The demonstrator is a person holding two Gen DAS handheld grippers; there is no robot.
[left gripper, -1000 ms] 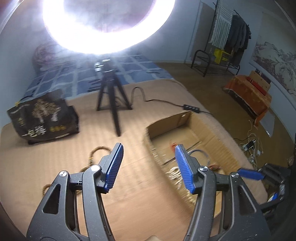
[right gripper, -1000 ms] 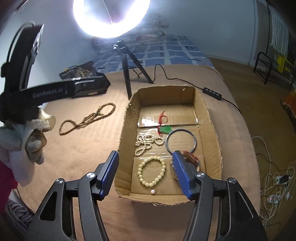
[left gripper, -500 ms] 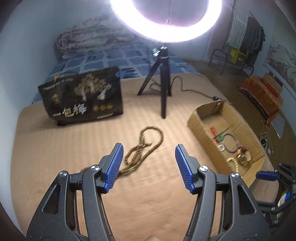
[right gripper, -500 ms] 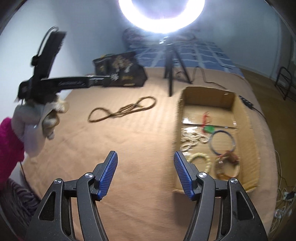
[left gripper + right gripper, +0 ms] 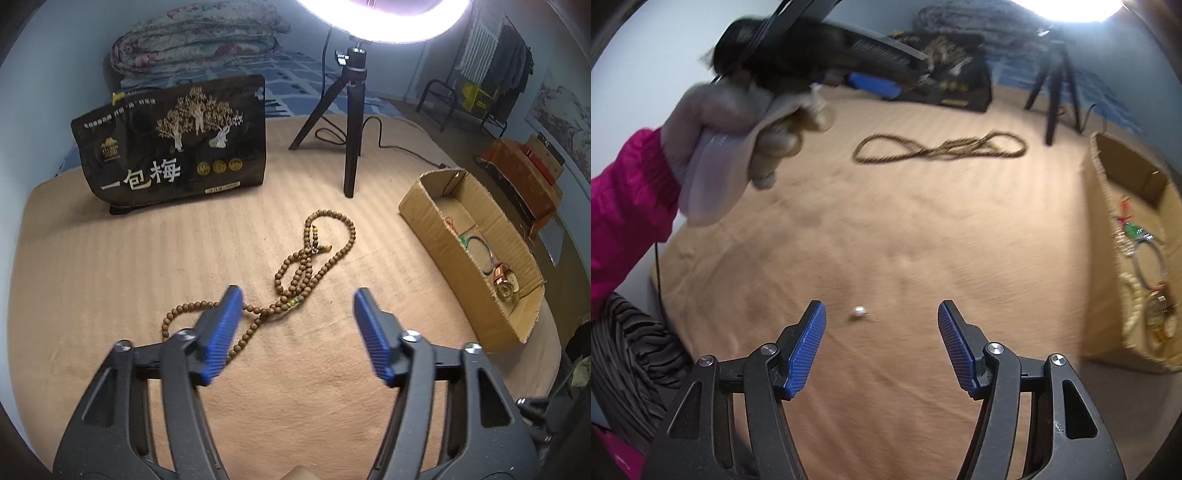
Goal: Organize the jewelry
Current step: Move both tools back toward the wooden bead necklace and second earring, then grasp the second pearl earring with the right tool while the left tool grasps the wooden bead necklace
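A black snack bag [image 5: 173, 147] with gold trees printed on it stands on the tan blanket [image 5: 110, 266], left of a black tripod [image 5: 347, 122] carrying a ring light [image 5: 384, 22] (glaring white). Behind the bag lies a rolled quilt [image 5: 199, 33]; a clothes rack [image 5: 491, 59] stands far right

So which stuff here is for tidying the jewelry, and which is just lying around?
For the job:
brown bead necklace
small white bead
cardboard box with jewelry inside
left gripper and right gripper, jaws open

Just lying about:
black snack bag
ring light tripod
folded quilt
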